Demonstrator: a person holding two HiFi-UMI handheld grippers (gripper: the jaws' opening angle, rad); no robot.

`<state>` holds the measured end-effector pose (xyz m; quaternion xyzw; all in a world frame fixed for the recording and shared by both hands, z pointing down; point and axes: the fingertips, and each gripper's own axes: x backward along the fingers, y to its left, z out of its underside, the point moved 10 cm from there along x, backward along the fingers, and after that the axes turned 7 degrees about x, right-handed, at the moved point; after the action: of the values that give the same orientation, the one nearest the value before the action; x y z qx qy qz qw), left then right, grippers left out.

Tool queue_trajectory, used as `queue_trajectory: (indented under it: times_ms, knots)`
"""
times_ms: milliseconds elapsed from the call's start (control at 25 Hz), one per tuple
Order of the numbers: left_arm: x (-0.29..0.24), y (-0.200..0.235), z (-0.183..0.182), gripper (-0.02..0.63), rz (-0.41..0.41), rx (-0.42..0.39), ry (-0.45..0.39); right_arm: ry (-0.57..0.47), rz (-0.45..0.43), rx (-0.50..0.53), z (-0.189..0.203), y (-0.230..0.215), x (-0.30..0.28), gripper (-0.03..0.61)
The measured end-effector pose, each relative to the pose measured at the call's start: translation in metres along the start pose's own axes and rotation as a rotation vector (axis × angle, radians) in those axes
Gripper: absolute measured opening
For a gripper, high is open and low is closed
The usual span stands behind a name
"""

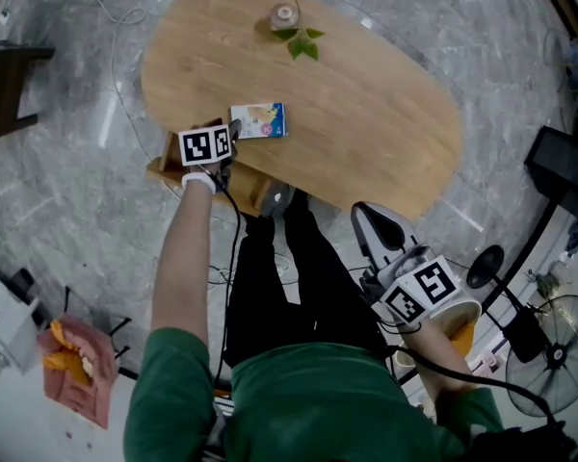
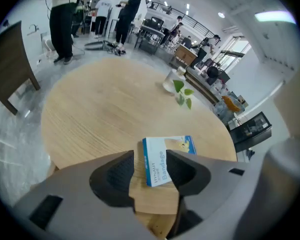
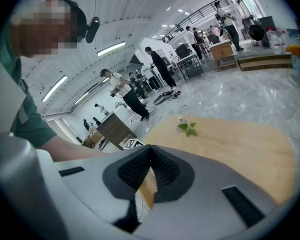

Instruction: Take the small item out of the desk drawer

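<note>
A small blue and white bandage box [image 1: 261, 120] lies flat on the oval wooden table [image 1: 366, 114], near its front left edge. My left gripper [image 1: 234, 128] points steeply down at the box's near end. In the left gripper view the box [image 2: 167, 158] rests between the tips of my left gripper [image 2: 150, 170], whose jaws stand apart and open, not pressing on it. Below the table's edge a wooden drawer [image 1: 164, 168] is pulled out. My right gripper [image 1: 366, 218] hangs off the table by the person's legs; in its own view my right gripper [image 3: 150, 150] is shut on nothing.
A small vase with green leaves [image 1: 289, 22] stands at the table's far side. A dark cabinet [image 1: 5, 85] is at the left, a floor fan [image 1: 559, 354] at the lower right. Several people stand far behind the table [image 2: 125, 14].
</note>
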<state>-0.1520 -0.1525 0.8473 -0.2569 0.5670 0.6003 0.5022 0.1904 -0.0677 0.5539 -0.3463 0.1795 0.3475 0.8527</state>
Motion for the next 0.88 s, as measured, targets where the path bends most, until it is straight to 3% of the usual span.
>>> queue_trajectory:
  times_ms: [120, 240, 400, 600, 880]
  knots:
    - [0.033, -0.003, -0.007, 0.213, -0.055, -0.097, -0.091, -0.019, -0.003, 0.018, -0.011, 0.000, -0.002, 0.023]
    - [0.080, -0.018, -0.012, 0.166, -0.024, -0.170, -0.181, -0.053, -0.011, 0.052, -0.030, 0.006, -0.004, 0.022]
    - [0.163, -0.038, -0.026, 0.094, 0.046, -0.168, -0.364, -0.136, -0.039, 0.132, -0.069, 0.020, -0.012, 0.023]
    - [0.277, -0.077, -0.036, 0.083, 0.128, -0.108, -0.551, -0.238, -0.042, 0.239, -0.137, 0.048, 0.004, 0.022]
    - [0.422, -0.138, -0.050, 0.081, 0.144, -0.196, -0.816, -0.400, -0.027, 0.336, -0.218, 0.091, 0.043, 0.022]
